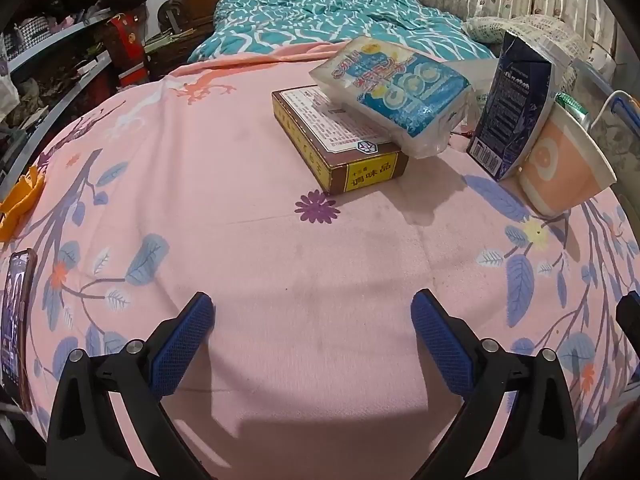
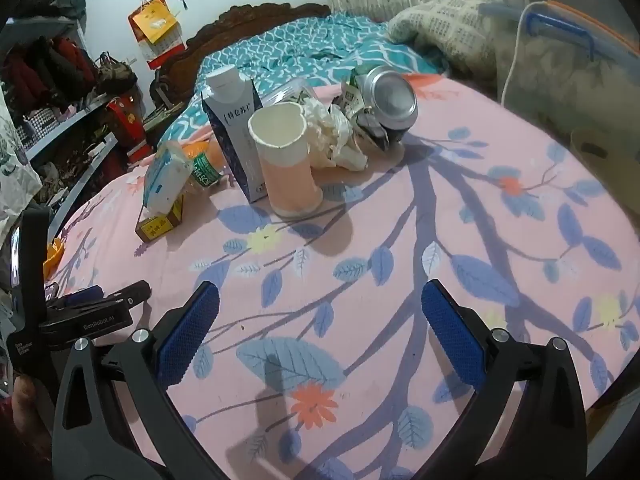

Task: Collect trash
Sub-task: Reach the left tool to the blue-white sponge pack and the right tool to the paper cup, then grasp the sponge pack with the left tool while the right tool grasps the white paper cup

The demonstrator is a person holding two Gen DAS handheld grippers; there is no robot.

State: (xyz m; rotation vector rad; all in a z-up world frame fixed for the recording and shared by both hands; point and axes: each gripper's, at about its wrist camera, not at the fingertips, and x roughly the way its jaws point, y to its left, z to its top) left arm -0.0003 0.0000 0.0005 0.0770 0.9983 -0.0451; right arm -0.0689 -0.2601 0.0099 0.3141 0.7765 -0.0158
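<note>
Right wrist view: both the right claw [image 2: 320,320] and the left claw [image 1: 312,332] hang released over the pink floral bedsheet [image 2: 400,240]; the trash sits well ahead. Nudging the peach paper cup [image 2: 290,168] could topple the tall navy carton [image 2: 236,132] behind it.

Home bedroom: bed [image 1: 304,12], clothes shelves [image 2: 52,80].

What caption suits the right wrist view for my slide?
Open right hand-held gripper faces paper cup, carton and can.

A: Bedsheet [image 2: 400,216]? Pink, with blue leaves and scattered flowers.
B: Paper cup [image 2: 290,168] is peach and white; carton [image 2: 236,132] navy; seasoning box [image 1: 340,148] brown with a yellow label.
</note>
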